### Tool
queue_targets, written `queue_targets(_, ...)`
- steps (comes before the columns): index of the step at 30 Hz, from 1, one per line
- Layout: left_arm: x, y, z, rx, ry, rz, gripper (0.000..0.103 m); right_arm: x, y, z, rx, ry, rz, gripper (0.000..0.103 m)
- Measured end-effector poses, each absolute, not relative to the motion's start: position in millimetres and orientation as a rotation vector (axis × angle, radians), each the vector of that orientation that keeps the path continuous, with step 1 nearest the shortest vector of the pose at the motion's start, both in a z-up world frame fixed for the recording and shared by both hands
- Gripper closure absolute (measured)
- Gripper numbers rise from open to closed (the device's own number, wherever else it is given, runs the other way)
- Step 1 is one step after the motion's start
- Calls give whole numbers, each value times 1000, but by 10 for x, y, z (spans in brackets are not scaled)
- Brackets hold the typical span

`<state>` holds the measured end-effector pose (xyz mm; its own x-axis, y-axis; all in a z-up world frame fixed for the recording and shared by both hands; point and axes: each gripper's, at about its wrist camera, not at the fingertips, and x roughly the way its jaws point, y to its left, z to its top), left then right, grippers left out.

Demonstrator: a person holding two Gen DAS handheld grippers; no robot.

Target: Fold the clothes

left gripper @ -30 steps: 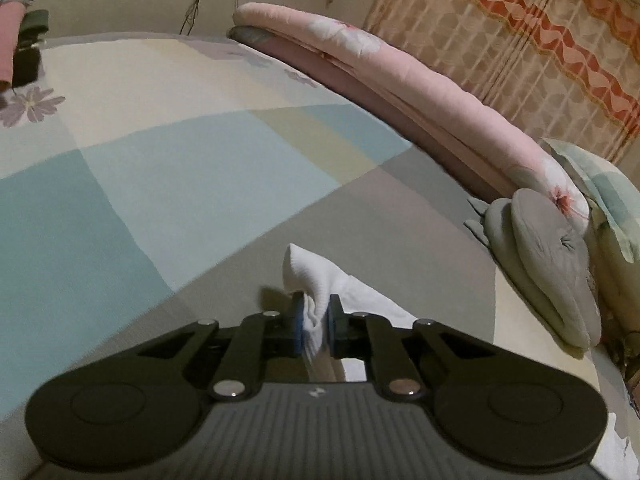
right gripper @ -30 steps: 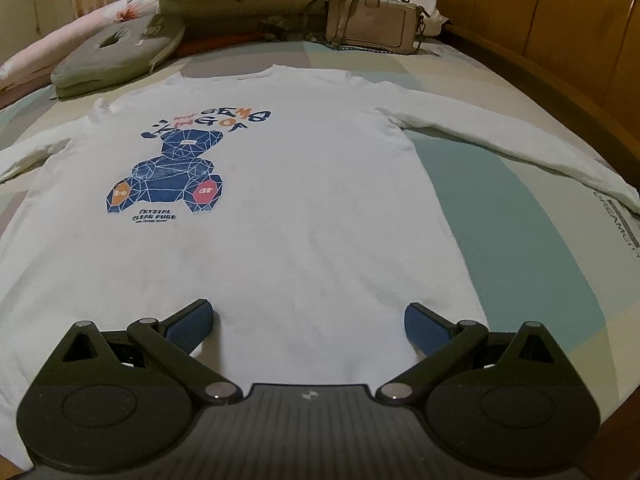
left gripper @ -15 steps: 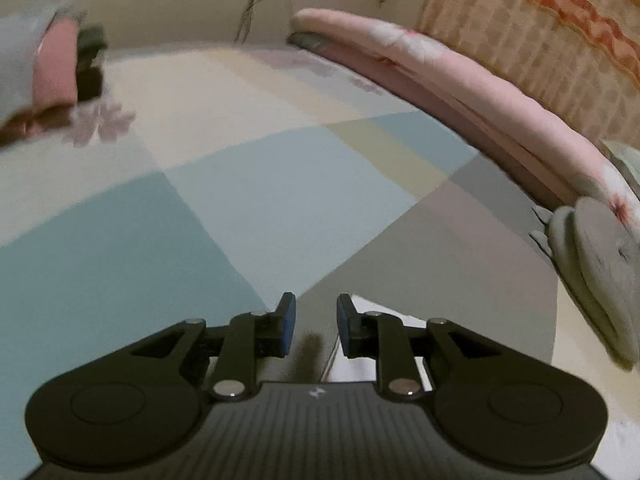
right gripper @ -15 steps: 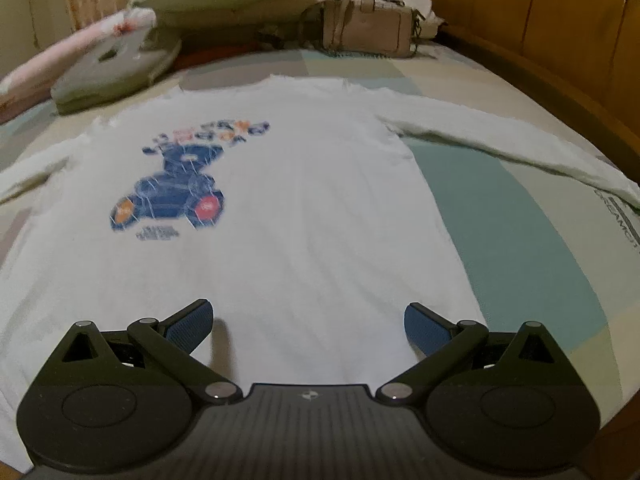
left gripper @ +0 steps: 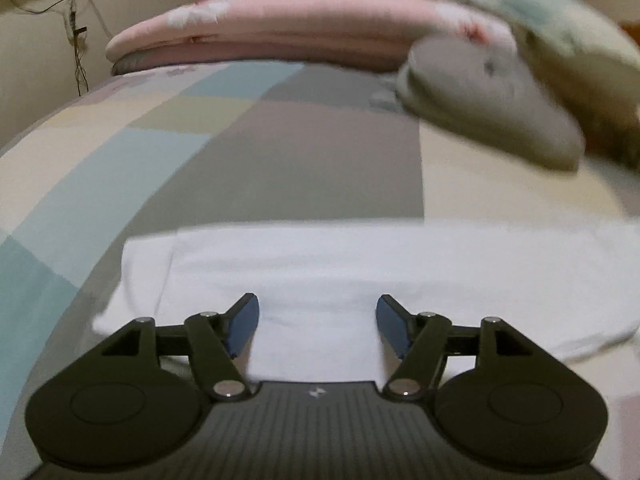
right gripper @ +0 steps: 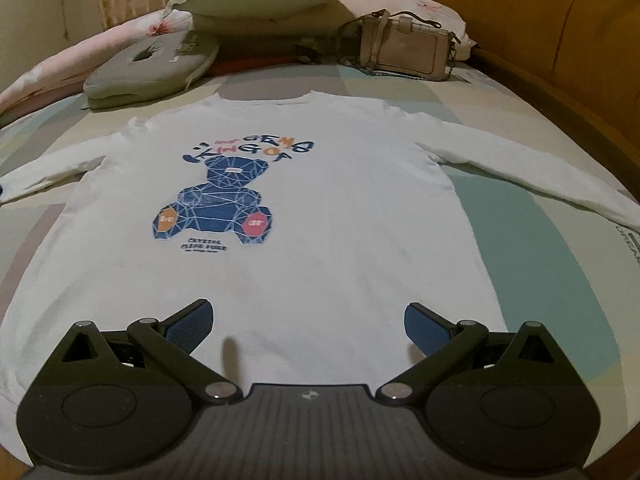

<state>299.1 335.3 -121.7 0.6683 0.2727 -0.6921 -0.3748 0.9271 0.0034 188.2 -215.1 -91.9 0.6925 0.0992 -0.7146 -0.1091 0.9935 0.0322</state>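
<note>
A white sweatshirt [right gripper: 320, 220] is lying flat, print up, on the patchwork bed [right gripper: 532, 240], its sleeves reaching toward nine and three o'clock. The right gripper [right gripper: 308, 320] is hovering over the hem at six o'clock, jaws wide apart, gripping nothing. The left gripper [left gripper: 318, 324] is opening above the sleeve [left gripper: 320, 264], with the cloth below its jaws but not pinched. The fabric looks light, soft and floppy, so it is probably best pinched at the cuffs or hem corners.

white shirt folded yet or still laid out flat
Spread flat: the white shirt lies print-up on the bed, both sleeves stretched outward, no fold made.
</note>
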Motion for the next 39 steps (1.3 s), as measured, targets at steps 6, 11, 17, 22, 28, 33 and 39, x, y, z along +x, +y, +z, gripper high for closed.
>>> queue_targets(6, 2776, 3472, -1132, -138, 803, 428, 29, 1953, -2212, -925, 15, 794, 125, 0)
queue_targets(11, 2907, 3156, -955, -162, 765, 319, 16, 2186, -2072, -850, 13, 755, 182, 0)
queue_targets(17, 3362, 2626, -1154, -155, 794, 333, 14, 2476, -1728, -841, -32, 713, 248, 0)
queue_targets(22, 3117, 2485, -1287, -117, 793, 358, 9, 2501, -1685, -946, -12, 702, 281, 0)
queue_targets(28, 3118, 2593, -1074, -156, 849, 315, 10, 2550, -1848, -1138, 65, 767, 299, 0)
queue_targets(33, 3450, 2837, -985, -293, 807, 337, 10, 2514, -1877, -1110, 73, 764, 295, 0)
queue_targets(39, 3869, 2940, -1202, -220, 866, 461, 6, 2472, -1839, -1063, 41, 746, 300, 0)
